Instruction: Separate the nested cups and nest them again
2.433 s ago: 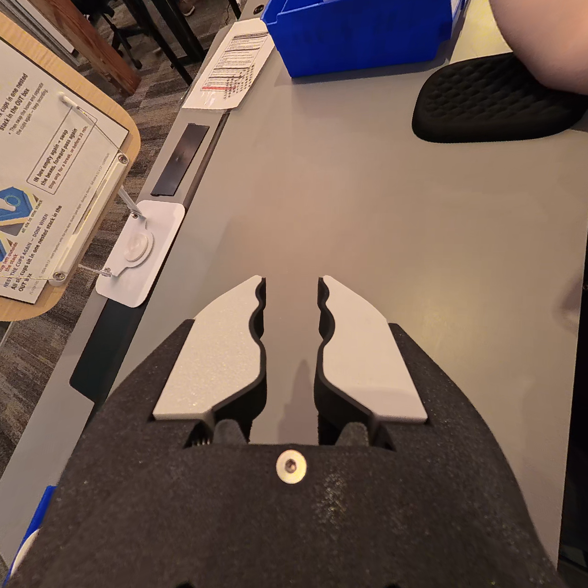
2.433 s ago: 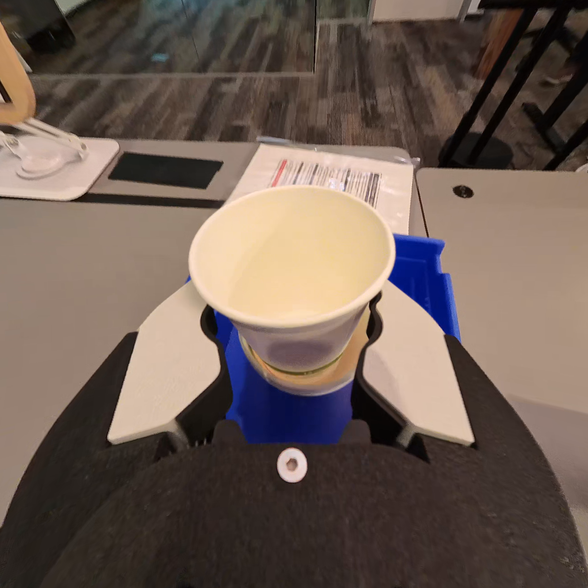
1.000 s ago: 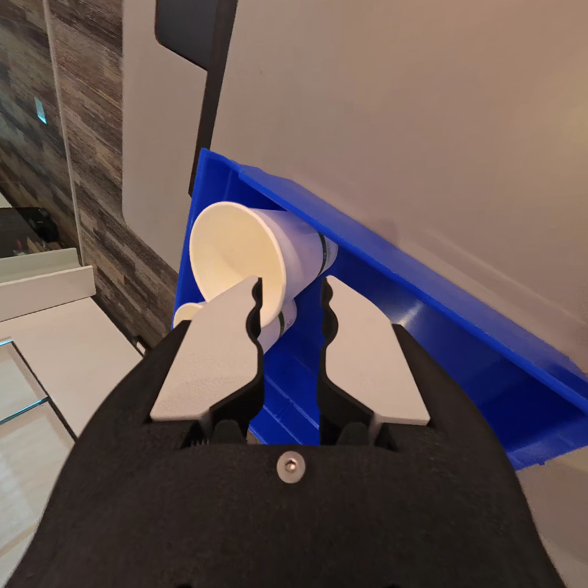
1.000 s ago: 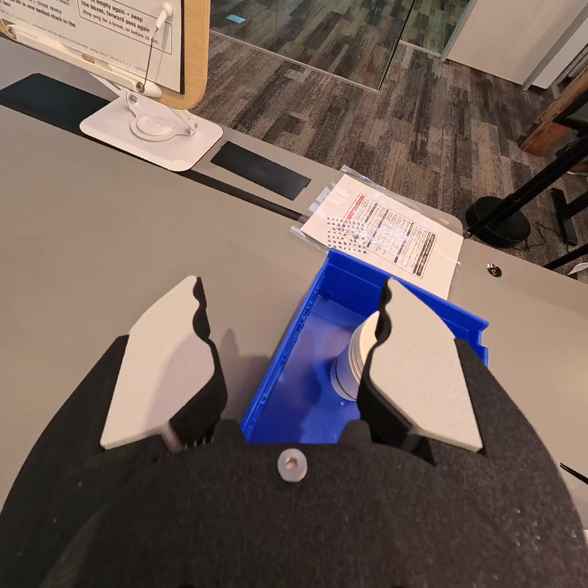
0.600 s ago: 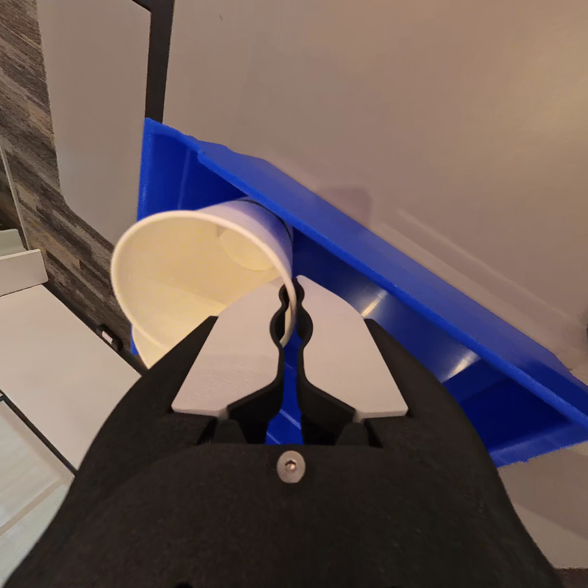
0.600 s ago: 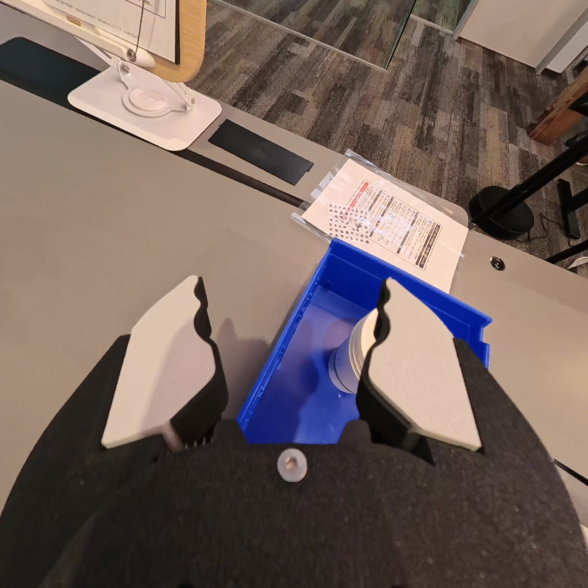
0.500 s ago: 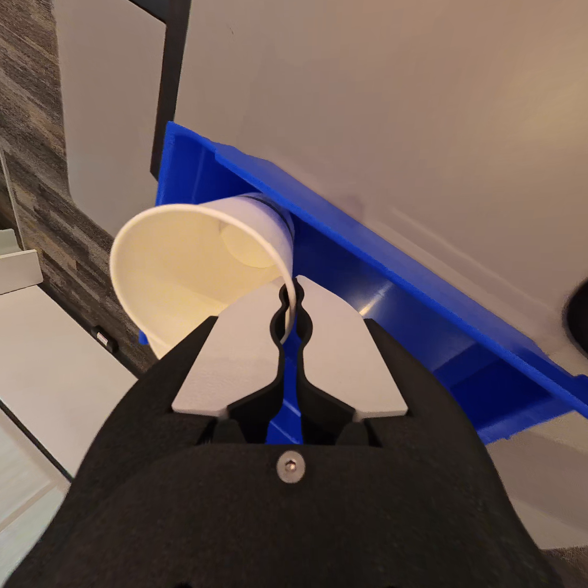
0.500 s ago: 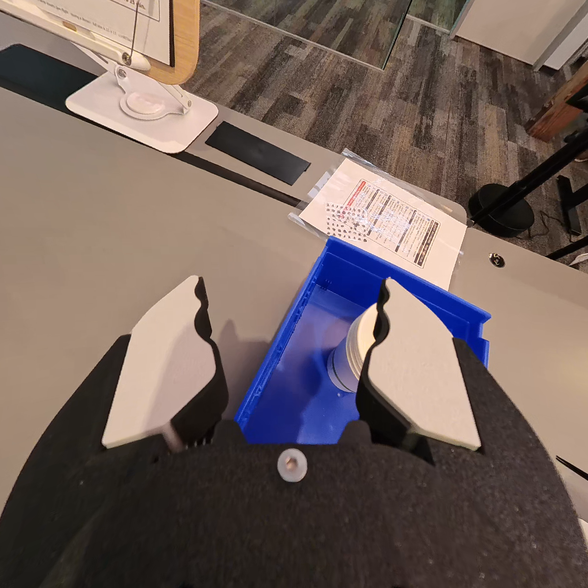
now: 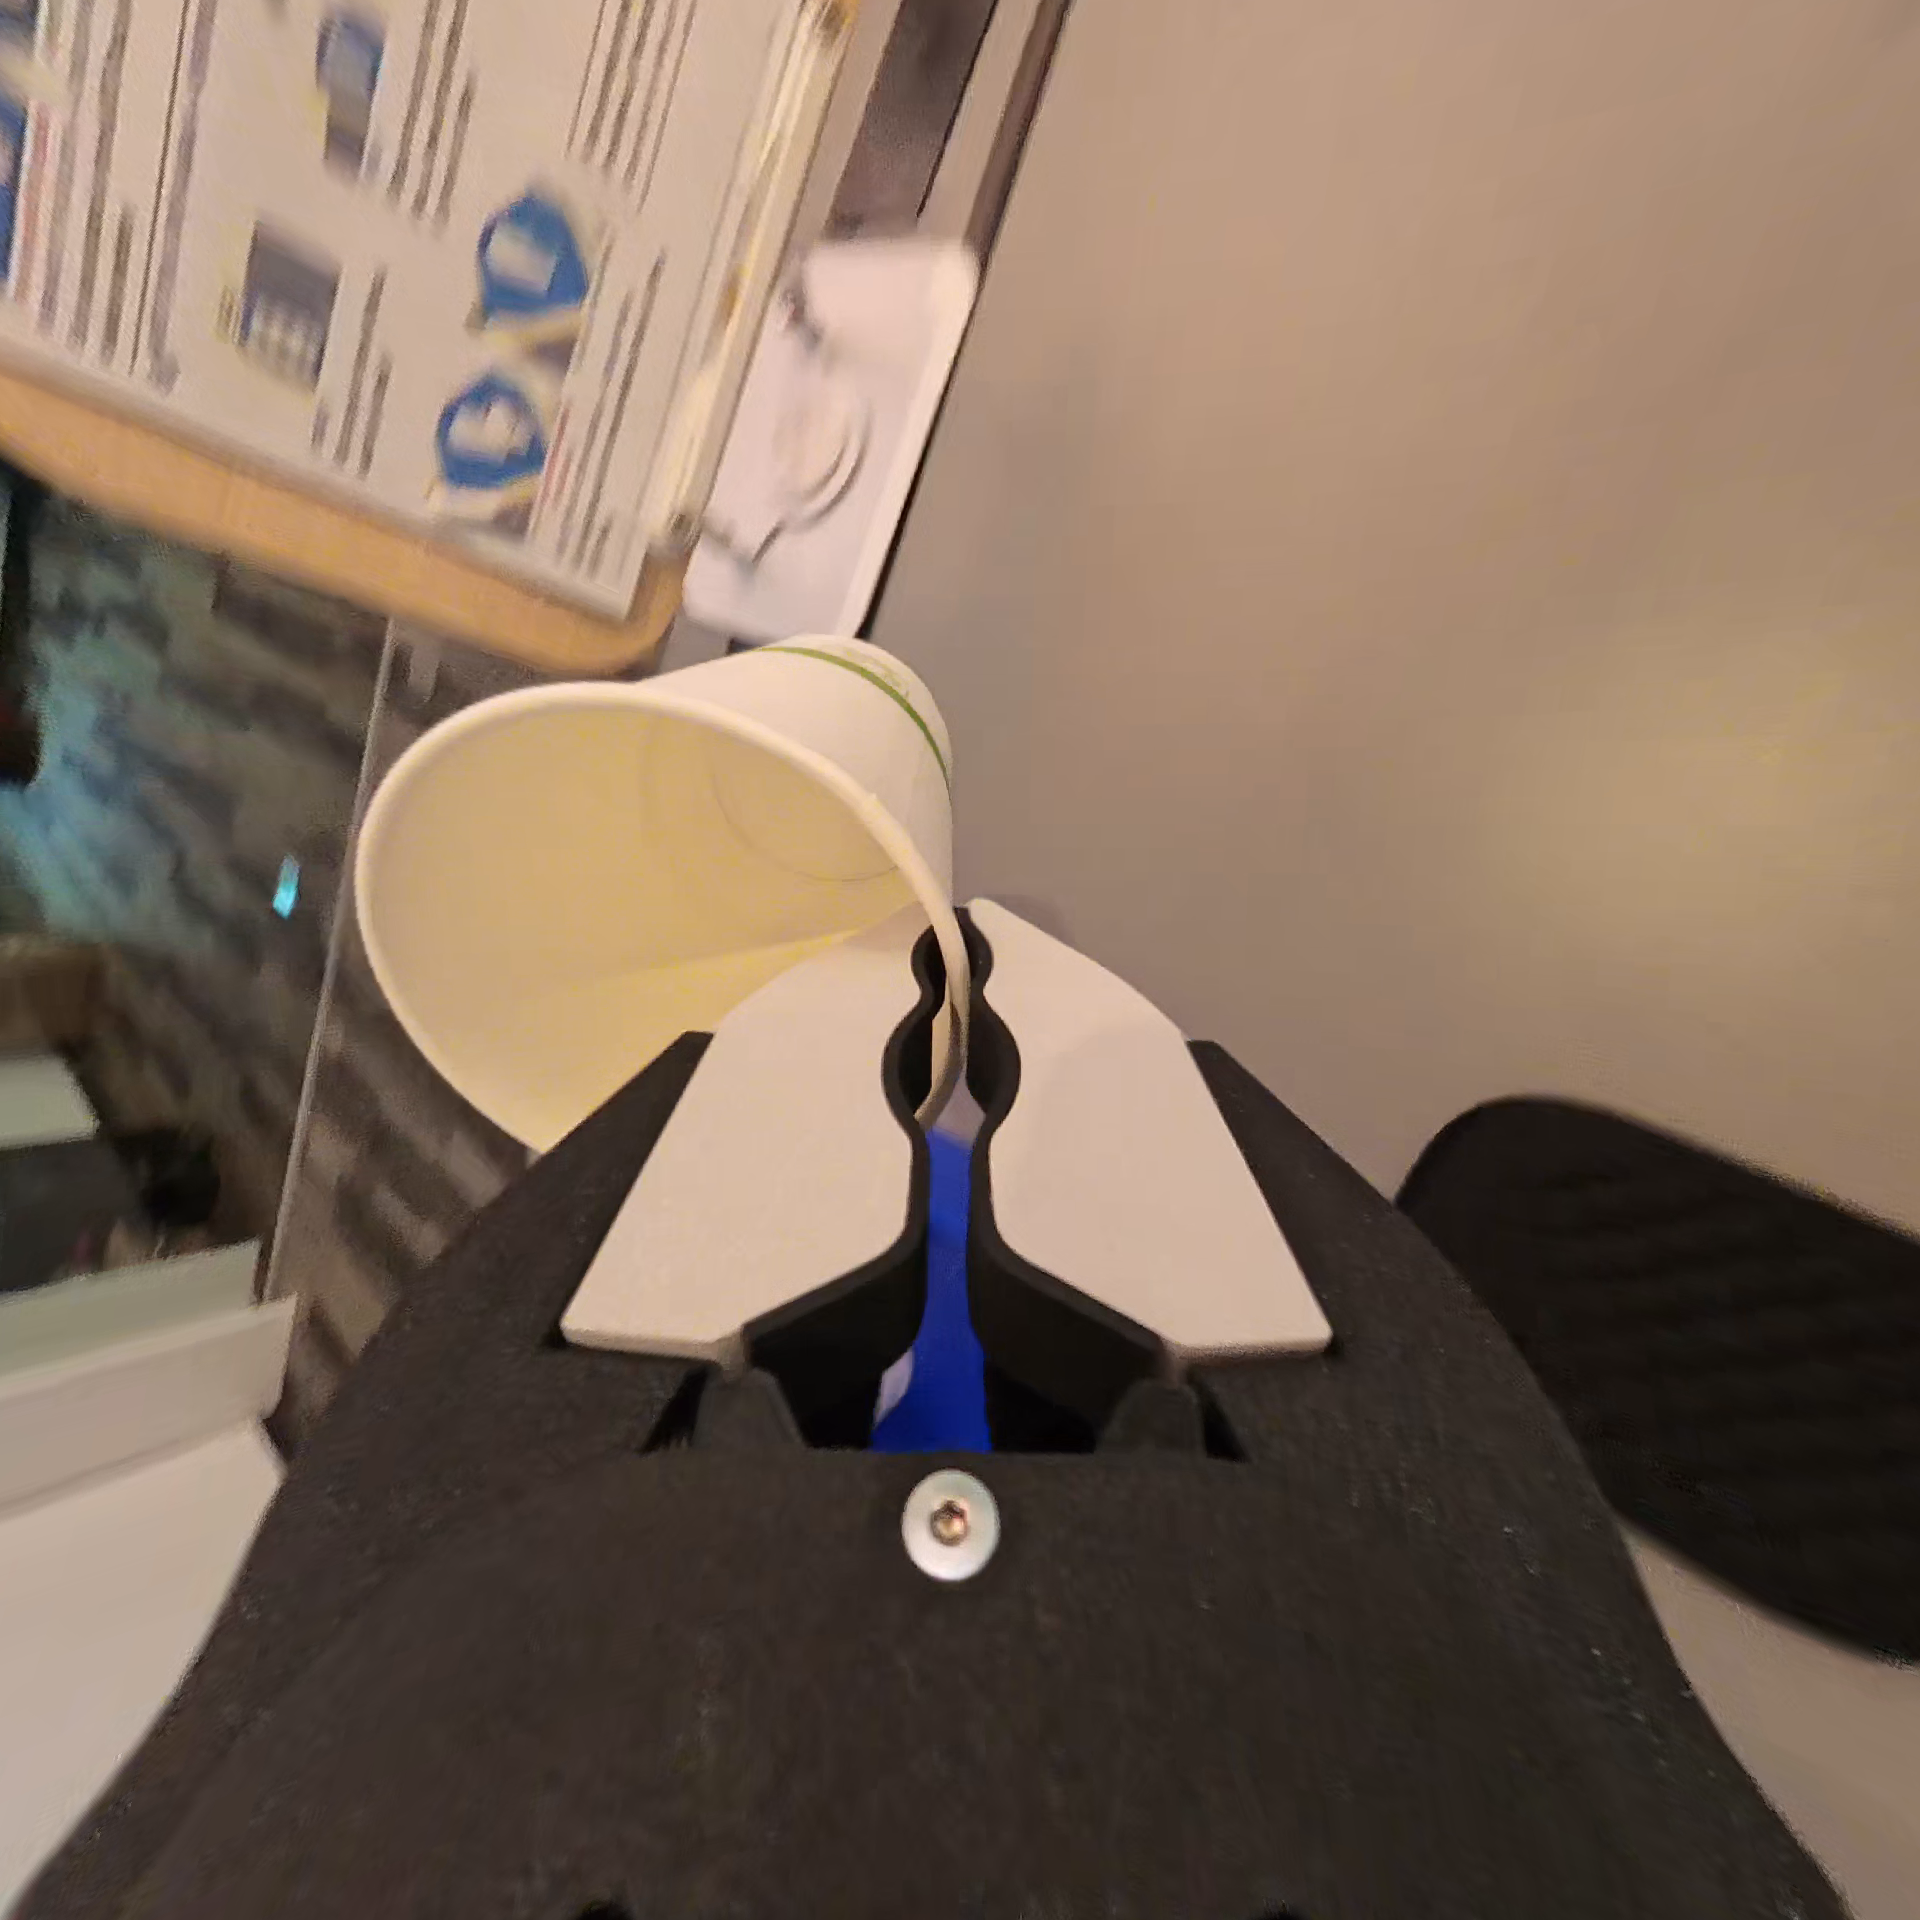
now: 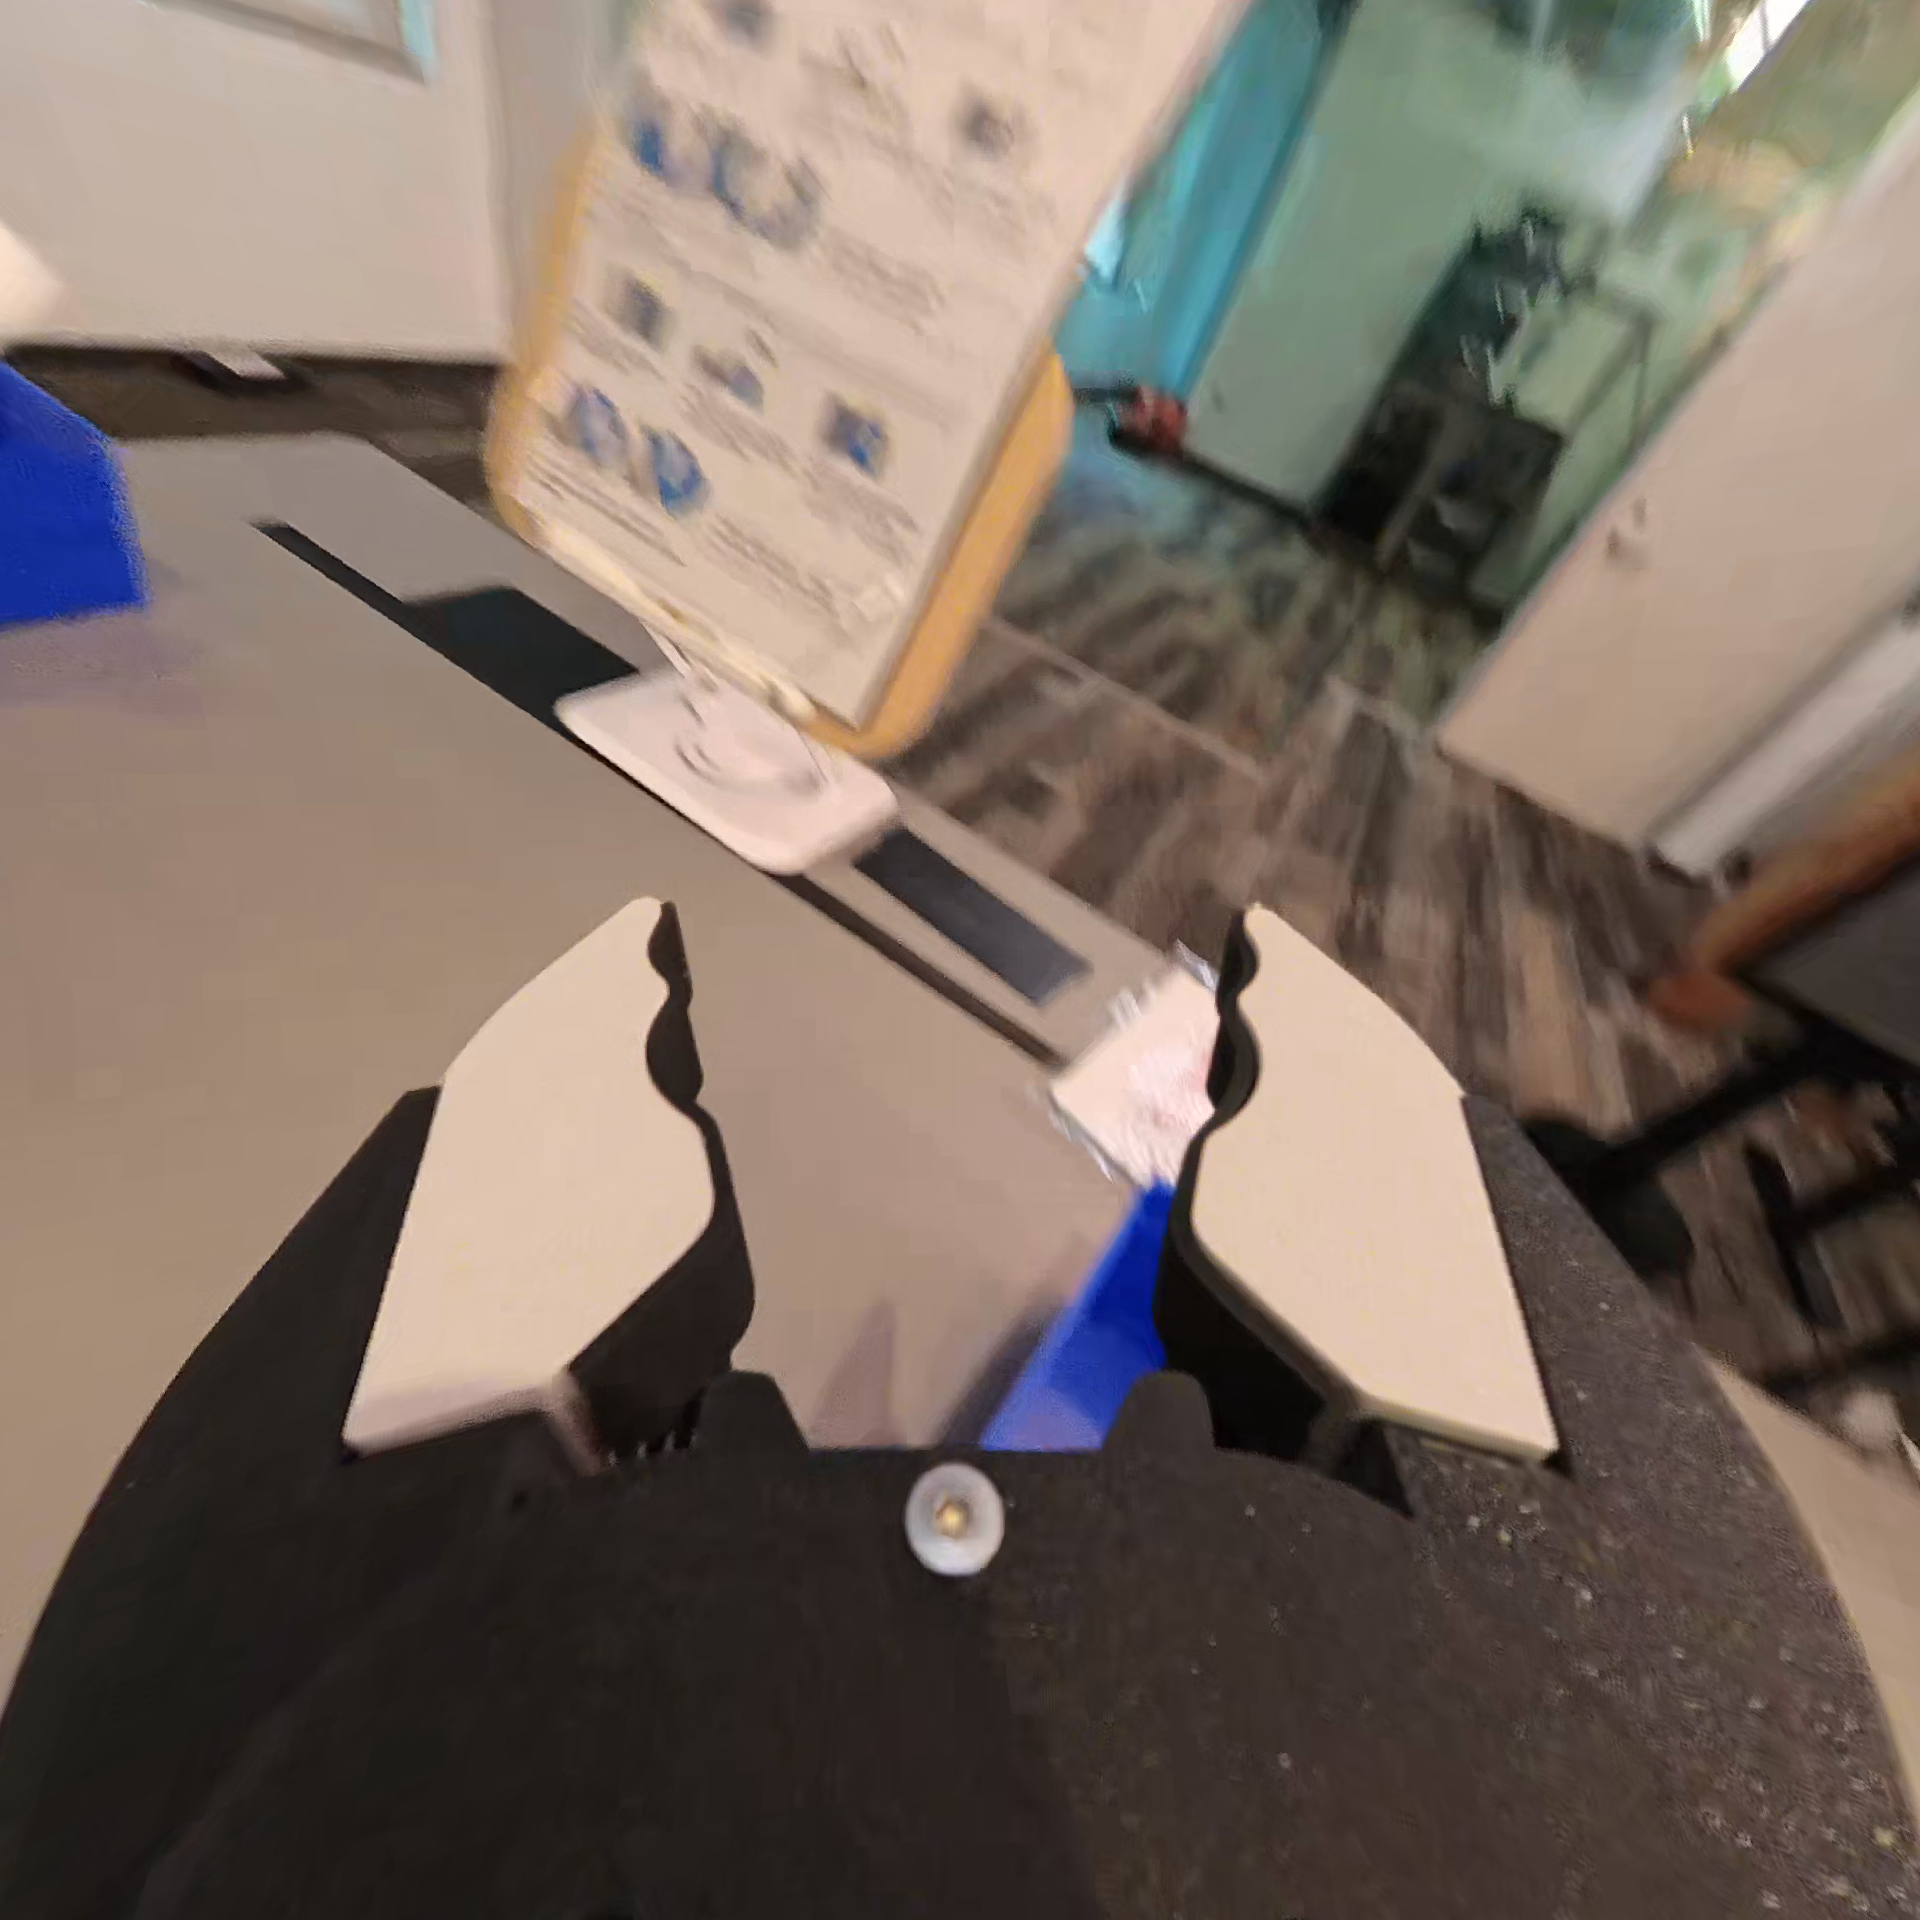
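The left gripper (image 9: pixel 954 1023) has its jaws pressed together on the rim of a paper cup (image 9: pixel 665 883), which hangs tilted to their left, mouth toward the camera, clear of the surface (image 9: pixel 1455 520). A sliver of blue bin (image 9: pixel 940 1299) shows below the jaws. The right gripper (image 10: pixel 951 1029) is empty, jaws spread wide over bare surface, another blue bin (image 10: pixel 1081 1340) just under them.

Judging from this, one cup is lifted off and carried; nesting it remains. Ahead lies open surface; the instruction stand (image 10: pixel 769 364) near the far edge and a black pad (image 9: pixel 1683 1340) to the right bound the room.
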The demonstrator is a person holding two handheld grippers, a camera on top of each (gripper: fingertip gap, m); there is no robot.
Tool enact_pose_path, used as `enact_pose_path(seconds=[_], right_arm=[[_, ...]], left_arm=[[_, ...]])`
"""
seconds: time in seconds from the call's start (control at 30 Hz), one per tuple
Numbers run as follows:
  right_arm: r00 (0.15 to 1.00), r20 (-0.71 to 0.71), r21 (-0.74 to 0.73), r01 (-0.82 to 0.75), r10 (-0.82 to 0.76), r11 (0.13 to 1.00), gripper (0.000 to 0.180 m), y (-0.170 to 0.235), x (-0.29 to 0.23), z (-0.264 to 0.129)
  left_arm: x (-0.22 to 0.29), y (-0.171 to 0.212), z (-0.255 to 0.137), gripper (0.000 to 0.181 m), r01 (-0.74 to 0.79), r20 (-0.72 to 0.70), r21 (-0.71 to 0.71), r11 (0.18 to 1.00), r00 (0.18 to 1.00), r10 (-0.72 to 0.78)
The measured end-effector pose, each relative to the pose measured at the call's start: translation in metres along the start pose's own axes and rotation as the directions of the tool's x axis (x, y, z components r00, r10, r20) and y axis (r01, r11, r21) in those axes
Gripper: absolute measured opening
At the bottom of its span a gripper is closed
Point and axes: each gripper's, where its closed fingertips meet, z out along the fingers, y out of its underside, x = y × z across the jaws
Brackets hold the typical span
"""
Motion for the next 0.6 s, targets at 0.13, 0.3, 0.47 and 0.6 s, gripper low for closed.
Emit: enact_pose_path(seconds=[0.13,0.3,0.47,0.6], right_arm=[[0.974,0.207,0.198,0.045,-0.087,0.979,0.089,-0.058,-0.075,0.006],[0.830,0.526,0.229,0.070,-0.184,0.971,0.091,-0.075,-0.186,0.025],[0.716,0.662,0.142,0.168,-0.220,0.975,0.097,-0.048,-0.255,0.062],[0.673,0.717,0.072,0.191,-0.184,0.979,0.098,-0.029,-0.279,0.079]], left_arm=[[0.062,-0.064,0.023,0.000,-0.021,-0.152,0.152,0.988,0.987,0.044],[0.117,-0.109,0.045,0.000,-0.021,-0.298,0.217,0.976,0.951,0.087],[0.149,-0.130,0.056,0.000,-0.060,-0.402,0.223,0.973,0.904,0.148],[0.163,-0.137,0.061,0.000,-0.133,-0.418,0.226,0.965,0.881,0.219]])
